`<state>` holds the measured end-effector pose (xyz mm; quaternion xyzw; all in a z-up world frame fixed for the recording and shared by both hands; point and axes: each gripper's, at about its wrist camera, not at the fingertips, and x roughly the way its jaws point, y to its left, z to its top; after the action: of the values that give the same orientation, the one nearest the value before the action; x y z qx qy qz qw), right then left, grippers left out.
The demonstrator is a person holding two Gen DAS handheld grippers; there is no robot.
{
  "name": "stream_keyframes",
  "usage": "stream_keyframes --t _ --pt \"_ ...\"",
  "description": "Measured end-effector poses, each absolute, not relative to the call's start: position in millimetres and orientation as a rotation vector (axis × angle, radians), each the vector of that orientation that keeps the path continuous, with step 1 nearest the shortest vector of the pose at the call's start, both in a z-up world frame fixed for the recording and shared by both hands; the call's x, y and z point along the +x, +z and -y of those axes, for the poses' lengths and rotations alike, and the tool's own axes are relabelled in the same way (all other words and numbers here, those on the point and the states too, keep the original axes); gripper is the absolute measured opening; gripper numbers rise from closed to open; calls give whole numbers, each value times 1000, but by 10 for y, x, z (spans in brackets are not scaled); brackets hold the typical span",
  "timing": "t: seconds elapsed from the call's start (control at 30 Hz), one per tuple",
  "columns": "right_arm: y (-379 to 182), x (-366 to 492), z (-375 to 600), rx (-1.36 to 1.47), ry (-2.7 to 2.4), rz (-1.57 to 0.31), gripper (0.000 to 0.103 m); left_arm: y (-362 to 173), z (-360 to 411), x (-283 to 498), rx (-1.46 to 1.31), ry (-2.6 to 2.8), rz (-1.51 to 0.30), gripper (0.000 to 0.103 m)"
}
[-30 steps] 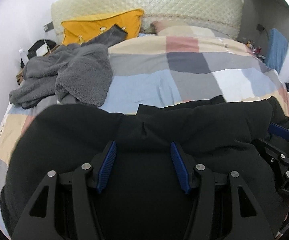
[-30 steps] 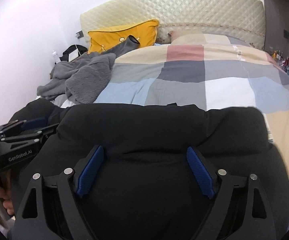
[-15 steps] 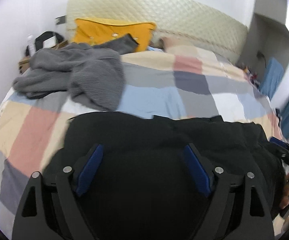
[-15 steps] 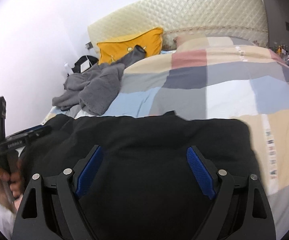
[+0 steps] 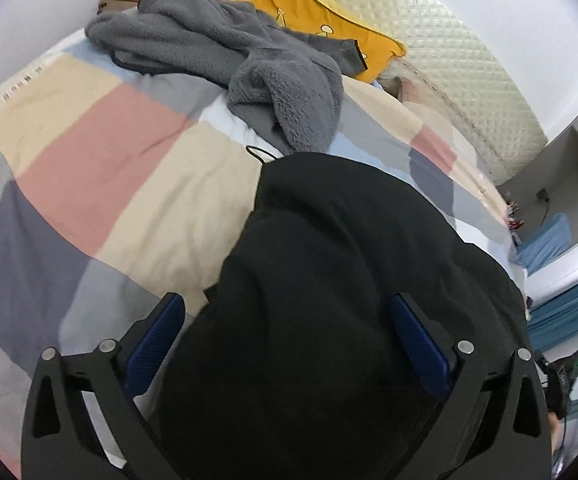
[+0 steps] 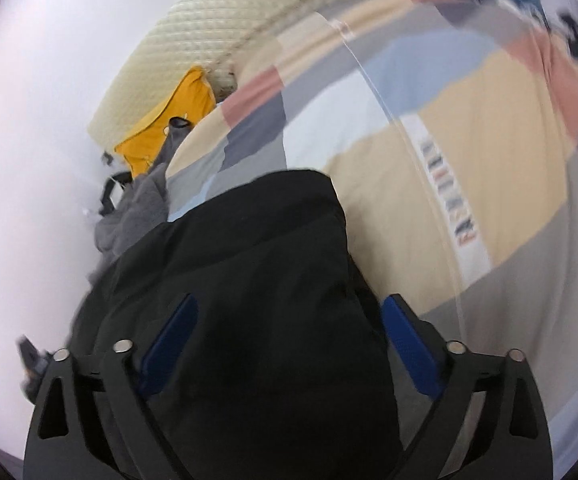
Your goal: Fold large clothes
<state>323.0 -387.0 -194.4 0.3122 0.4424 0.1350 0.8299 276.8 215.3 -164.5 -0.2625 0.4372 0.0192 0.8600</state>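
While the bed [image 5: 101, 148] with its patchwork quilt fills both views, the big black garment [image 5: 329, 280] is the star of the show, bunched in a dark heap on the near part of the quilt and running straight in between both sets of fingers. Far left in the left wrist view, a grey fleece [image 5: 249, 60] sprawls crumpled, just touching the black fabric's far edge, with a yellow pillow [image 5: 309, 12] behind it against the quilted headboard [image 5: 449, 60]. Now the grippers: the left gripper [image 5: 285, 344] has its blue pads spread wide, cloth heaped between them, not pinched as far as the view shows. Same story on the right gripper [image 6: 289, 344], fingers apart, black fabric piled across the gap; that view is tilted and blurred, so finer detail is lost. My read: a fold is mid-way, the garment gathered narrow and not yet a tidy rectangle. Next move, I'd judge, calls for both grippers to close on an edge, lift it, and lay it flat across the rest, keeping clear of that fleece.
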Motion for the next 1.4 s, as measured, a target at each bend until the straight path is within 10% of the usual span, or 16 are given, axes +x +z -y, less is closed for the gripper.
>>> stream_keyframes --t 0.3,0.43,0.5,0.57,0.87,1.4 --pt "-2239 3403 3702 769 435 -1000 90 -1642 -1983 2803 -535 -73 -872 89" --pt "-1940 3450 3417 588 476 -934 51 -1509 -1861 2782 -470 -91 -821 58" --pt "-1795 3469 3306 491 463 -900 30 -1419 -1832 2776 -445 -89 -785 23" --pt "-1674 3467 3265 470 454 -860 14 -1301 -1838 2741 -438 -93 -725 16" --pt "-1035 3517 3302 456 448 -651 10 -770 -1887 2712 -508 -139 -466 14" --pt "-2001 4068 3199 220 175 -878 9 -1479 -1684 3352 -279 145 -870 15"
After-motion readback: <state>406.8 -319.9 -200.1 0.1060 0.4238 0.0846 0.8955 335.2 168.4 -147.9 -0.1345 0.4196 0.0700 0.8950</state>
